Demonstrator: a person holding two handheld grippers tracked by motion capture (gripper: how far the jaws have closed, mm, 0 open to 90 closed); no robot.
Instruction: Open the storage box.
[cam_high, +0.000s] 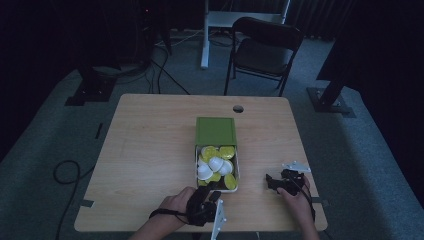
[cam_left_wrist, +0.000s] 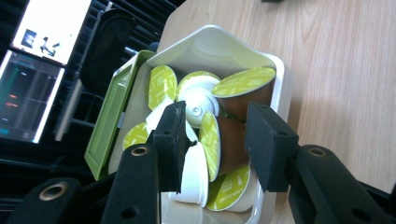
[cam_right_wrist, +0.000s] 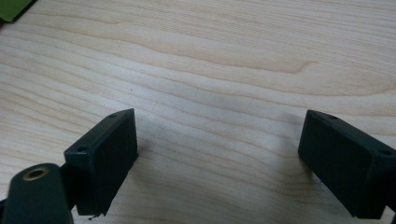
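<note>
Dim room w/ grey carpet is seen around a light wood table (cam_high: 150, 150); a black folding chair (cam_high: 262, 50) is set beyond its far edge. Near the table's centre-front a white tray (cam_high: 236, 172) is placed, w/ a green lid (cam_high: 215, 131) lying flat at its far end, touching it. The tray is packed w/ coffee capsules (cam_high: 215, 162): some white cups, some brown-sided, most w/ yellow-green foil tops, piled at mixed angles, several tipped on their sides.

Left gripper (cam_left_wrist: 212, 135) is held just above the tray's near end, approx. over the pile; its jaws are set a little apart. In the left gripper view a brown capsule w/ green foil (cam_left_wrist: 224, 144) is seen betw. the pads, but contact can't be told. Right gripper (cam_right_wrist: 219, 154) is rested low over bare wood, right of the tray and well apart from it, jaws spread wide, nothing betw. them.
</note>
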